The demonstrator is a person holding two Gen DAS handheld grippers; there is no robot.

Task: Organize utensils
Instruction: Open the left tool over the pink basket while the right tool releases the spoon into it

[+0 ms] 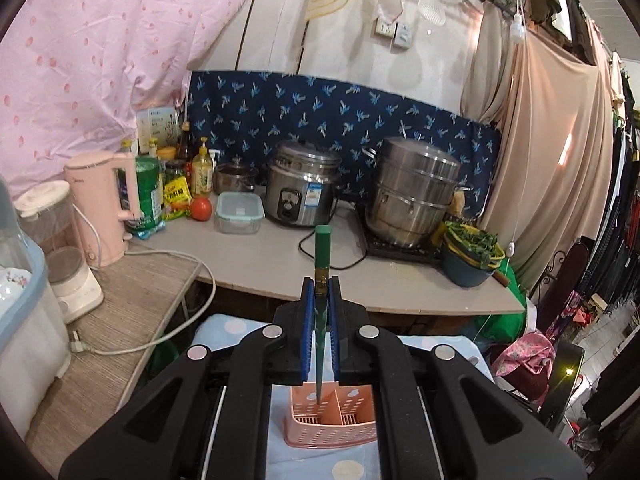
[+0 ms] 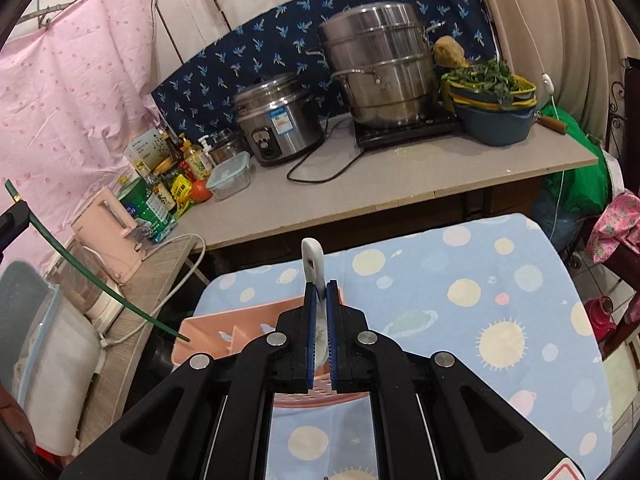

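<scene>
My left gripper (image 1: 321, 285) is shut on a green chopstick (image 1: 321, 256). The chopstick hangs tip down over the left compartment of a pink perforated utensil holder (image 1: 332, 416). In the right wrist view the same chopstick (image 2: 96, 280) slants in from the left, its tip at the holder's left rim (image 2: 208, 332). My right gripper (image 2: 321, 286) is shut on a white spoon (image 2: 314, 260), handle end up, bowl down over the holder.
The holder stands on a blue cloth with suns and planets (image 2: 460, 300). Behind is a grey counter (image 1: 280, 264) with a rice cooker (image 1: 302, 188), steel steamer pot (image 1: 412, 192), lidded container (image 1: 239, 212), pink kettle (image 1: 106, 204) and bottles. A white cable (image 1: 160, 336) trails at left.
</scene>
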